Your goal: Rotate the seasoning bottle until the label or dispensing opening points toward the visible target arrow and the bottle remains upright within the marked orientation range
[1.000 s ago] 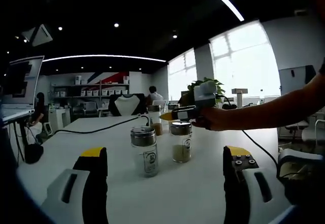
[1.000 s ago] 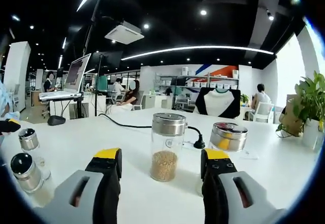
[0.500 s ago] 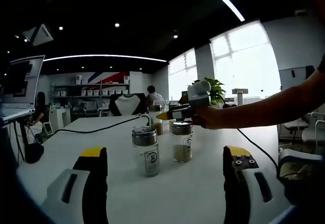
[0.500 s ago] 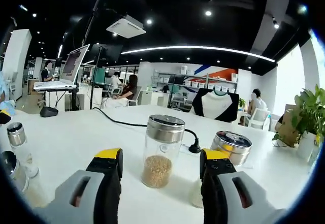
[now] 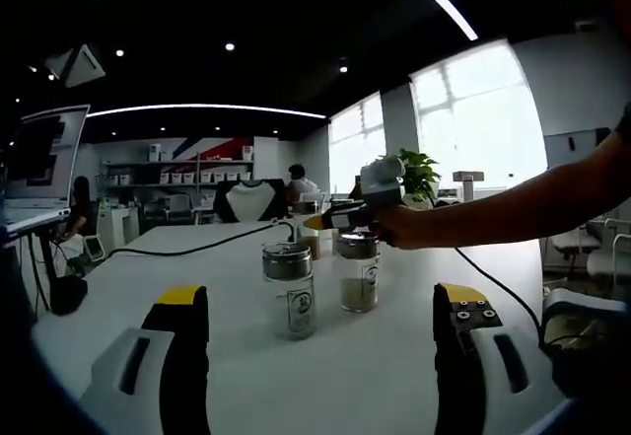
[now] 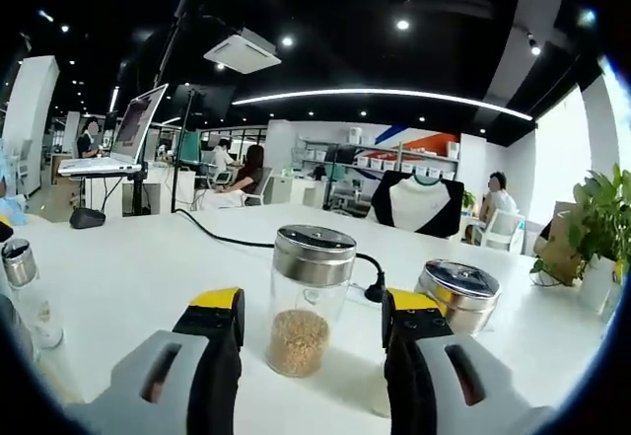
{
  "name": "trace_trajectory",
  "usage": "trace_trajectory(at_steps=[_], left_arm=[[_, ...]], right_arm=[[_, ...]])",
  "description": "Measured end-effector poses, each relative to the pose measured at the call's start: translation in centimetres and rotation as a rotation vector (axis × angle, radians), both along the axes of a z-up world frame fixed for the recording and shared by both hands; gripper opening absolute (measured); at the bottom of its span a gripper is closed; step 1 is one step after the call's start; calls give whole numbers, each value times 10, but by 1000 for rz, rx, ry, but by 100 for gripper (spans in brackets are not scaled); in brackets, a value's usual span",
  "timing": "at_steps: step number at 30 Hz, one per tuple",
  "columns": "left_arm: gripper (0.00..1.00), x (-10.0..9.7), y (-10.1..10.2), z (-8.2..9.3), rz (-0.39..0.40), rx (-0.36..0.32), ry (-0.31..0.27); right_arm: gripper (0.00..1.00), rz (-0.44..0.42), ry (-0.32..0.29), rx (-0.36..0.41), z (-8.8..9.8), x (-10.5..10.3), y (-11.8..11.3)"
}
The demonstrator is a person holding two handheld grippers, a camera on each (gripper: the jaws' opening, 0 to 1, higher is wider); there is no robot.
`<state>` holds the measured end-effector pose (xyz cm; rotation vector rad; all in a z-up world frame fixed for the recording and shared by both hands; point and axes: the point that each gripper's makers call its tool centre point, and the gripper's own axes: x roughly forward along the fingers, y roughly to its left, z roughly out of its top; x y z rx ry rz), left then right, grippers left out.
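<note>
Right tool (image 6: 311, 322) is spread around the seasoning bottle (image 6: 308, 297), upright on the white desk (image 6: 148, 267) at 12 o'clock; smooth glass looks slippery, so grip mid-body. Left tool (image 5: 320, 317) is spread.

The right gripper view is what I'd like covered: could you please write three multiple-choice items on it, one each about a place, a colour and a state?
1. Where does the grain-filled bottle stand?
A. Between the right gripper's jaws
B. On the laptop
C. Beside the plant

2. What colour are the gripper's jaw tips?
A. Red
B. Yellow
C. Blue

3. How is the right gripper set?
A. Shut on the bottle
B. Shut on nothing
C. Open

Answers:
1 A: the grain-filled bottle stands upright on the white table, in line with the gap of the right gripper.
2 B: both tips carry yellow caps.
3 C: the jaws stand apart, clear of the glass.
</note>
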<state>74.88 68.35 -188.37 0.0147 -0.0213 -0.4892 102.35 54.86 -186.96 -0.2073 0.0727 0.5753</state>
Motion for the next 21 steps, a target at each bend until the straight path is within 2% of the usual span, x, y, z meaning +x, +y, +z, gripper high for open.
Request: trace_trajectory(at_steps=[12,17,21], left_arm=[[100,2,6,-3,13,-2,8],[100,2,8,-1,18,4,6],[100,1,6,1,17,11,0]], right_arm=[[51,13,-18,7,1,3,16],[48,22,-28,-8,-4,9,26],[50,8,-38,-26,-6,14,28]])
